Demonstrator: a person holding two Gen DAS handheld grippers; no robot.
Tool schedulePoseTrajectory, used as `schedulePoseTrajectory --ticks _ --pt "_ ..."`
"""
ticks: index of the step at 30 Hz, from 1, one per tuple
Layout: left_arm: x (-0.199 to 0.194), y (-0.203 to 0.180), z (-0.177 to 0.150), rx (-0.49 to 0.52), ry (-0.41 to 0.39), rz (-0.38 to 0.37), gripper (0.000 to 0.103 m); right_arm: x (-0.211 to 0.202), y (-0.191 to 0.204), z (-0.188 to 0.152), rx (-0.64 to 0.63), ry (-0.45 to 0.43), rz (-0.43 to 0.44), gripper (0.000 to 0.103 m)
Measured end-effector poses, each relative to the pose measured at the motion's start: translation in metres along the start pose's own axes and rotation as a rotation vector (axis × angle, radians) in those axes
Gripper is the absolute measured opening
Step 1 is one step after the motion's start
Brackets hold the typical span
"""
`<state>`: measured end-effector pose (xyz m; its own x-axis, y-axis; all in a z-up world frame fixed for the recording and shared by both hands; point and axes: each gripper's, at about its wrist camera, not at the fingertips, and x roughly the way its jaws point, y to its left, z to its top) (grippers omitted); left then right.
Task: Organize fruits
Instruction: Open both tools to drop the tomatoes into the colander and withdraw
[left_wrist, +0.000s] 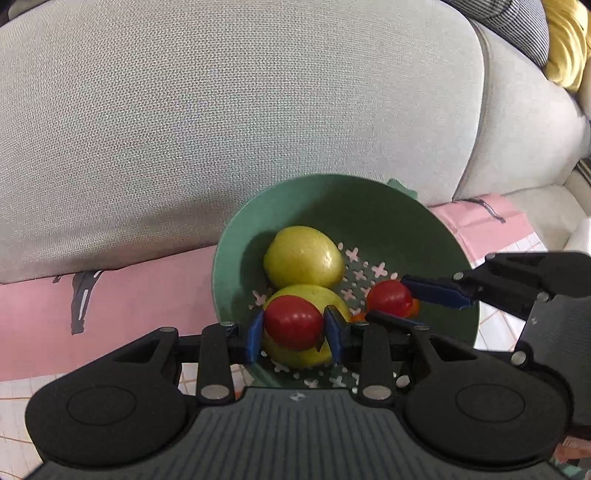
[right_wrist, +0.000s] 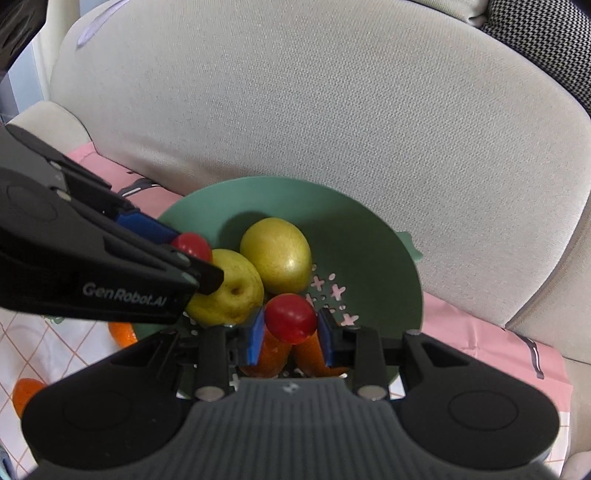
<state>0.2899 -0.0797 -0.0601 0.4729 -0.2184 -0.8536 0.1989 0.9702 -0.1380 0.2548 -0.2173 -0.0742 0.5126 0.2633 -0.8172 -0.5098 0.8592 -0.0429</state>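
Over the green colander (left_wrist: 424, 236), my left gripper (left_wrist: 294, 328) pinches a red tomato (left_wrist: 293, 326) directly above a yellow pear (left_wrist: 306, 354), my right gripper (right_wrist: 291, 325) clamps another tomato (right_wrist: 291, 317) above the carrots (right_wrist: 273, 354).

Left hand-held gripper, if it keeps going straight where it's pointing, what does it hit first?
Probably the nearer yellow pear in the green colander, right behind the cherry tomato that the left hand-held gripper holds. Depth is hard to judge.
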Motion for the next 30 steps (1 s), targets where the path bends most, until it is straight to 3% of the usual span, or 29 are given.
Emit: schedulePoseTrajectory --ticks 13,22,30 --pt "0.01 -0.001 0.001 -0.017 0.0 -0.026 0.043 0.015 0.001 0.002 0.012 0.021 0.003 0.028" --pt "0.006 0.0 0.0 -0.024 -0.001 -0.026 0.061 0.012 0.003 0.001 0.015 0.023 -0.003 0.029" --pt "-0.01 0.0 -0.003 -0.028 -0.023 -0.029 0.065 0.006 0.003 0.0 0.028 0.003 -0.022 0.047"
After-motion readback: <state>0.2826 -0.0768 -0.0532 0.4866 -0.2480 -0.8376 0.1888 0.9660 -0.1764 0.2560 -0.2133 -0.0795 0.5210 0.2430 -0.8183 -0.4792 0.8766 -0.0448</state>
